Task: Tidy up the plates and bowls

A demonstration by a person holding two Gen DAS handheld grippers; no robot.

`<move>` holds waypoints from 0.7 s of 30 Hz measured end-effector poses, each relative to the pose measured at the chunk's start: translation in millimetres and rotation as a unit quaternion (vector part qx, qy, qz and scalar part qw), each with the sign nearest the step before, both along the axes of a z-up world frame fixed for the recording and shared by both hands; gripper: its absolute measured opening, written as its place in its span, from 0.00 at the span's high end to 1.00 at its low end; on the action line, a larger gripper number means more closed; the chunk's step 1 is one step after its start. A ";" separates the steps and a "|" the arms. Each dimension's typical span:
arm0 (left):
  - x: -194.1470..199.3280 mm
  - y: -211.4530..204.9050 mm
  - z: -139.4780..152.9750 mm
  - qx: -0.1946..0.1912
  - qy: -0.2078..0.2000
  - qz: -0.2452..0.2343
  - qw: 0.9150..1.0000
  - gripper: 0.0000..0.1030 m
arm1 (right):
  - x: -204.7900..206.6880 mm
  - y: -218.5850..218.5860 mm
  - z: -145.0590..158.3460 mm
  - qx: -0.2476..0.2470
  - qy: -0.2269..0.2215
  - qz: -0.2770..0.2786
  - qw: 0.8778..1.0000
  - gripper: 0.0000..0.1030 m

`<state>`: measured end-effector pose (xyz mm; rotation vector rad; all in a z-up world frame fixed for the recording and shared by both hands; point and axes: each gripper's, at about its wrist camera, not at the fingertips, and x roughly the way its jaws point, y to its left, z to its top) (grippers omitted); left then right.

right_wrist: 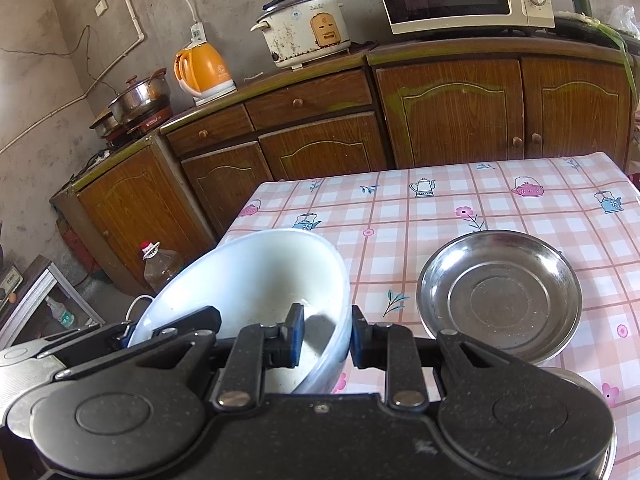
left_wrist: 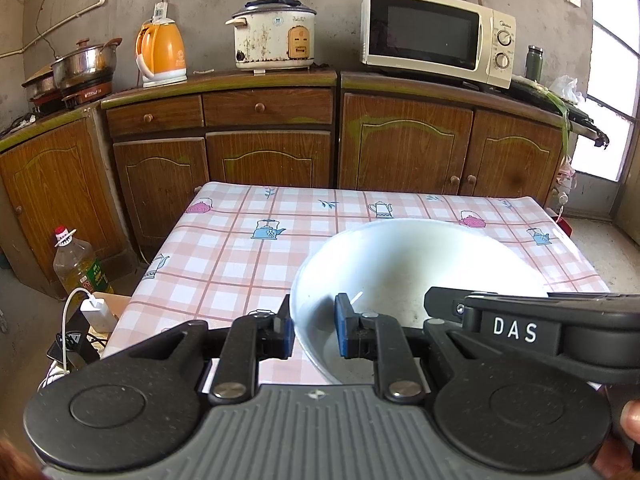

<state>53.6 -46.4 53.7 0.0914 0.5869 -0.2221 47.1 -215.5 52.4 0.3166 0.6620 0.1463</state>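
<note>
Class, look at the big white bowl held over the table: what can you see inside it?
The white bowl looks empty, with faint smears on its inner wall. One blue pad of each tool sits inside the rim. The near part of its bottom is hidden behind the tools.

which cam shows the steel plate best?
Right wrist. The steel plate sits in full view on the checked tablecloth, to the right of the white bowl, with rim and inner rings clear. The left wrist view does not show it at all; there the white bowl and the other tool's black body fill the right side.
</note>
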 end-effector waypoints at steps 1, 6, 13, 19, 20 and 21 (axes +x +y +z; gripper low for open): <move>-1.0 0.4 -0.2 0.001 -0.001 0.000 1.000 0.81 | -1.0 0.8 -0.7 0.001 0.001 0.001 1.000 0.71; -3.0 1.1 -1.7 0.000 0.000 -0.001 1.000 0.81 | -6.2 2.5 -2.9 -0.001 0.001 0.001 1.000 0.71; -9.1 2.6 -8.0 -0.002 0.005 -0.005 1.000 0.81 | -11.8 2.4 -7.8 -0.004 0.006 0.001 1.000 0.71; -12.3 3.8 -11.1 -0.002 0.008 -0.006 1.000 0.81 | -18.1 1.4 -12.2 -0.002 0.009 0.001 1.000 0.71; -13.1 3.8 -11.7 -0.003 0.008 -0.007 1.000 0.81 | -19.2 1.5 -12.7 -0.002 0.010 0.001 1.000 0.71; -14.2 3.8 -12.5 -0.003 0.009 -0.007 1.000 0.81 | -20.1 1.2 -13.4 -0.001 0.011 0.000 1.000 0.71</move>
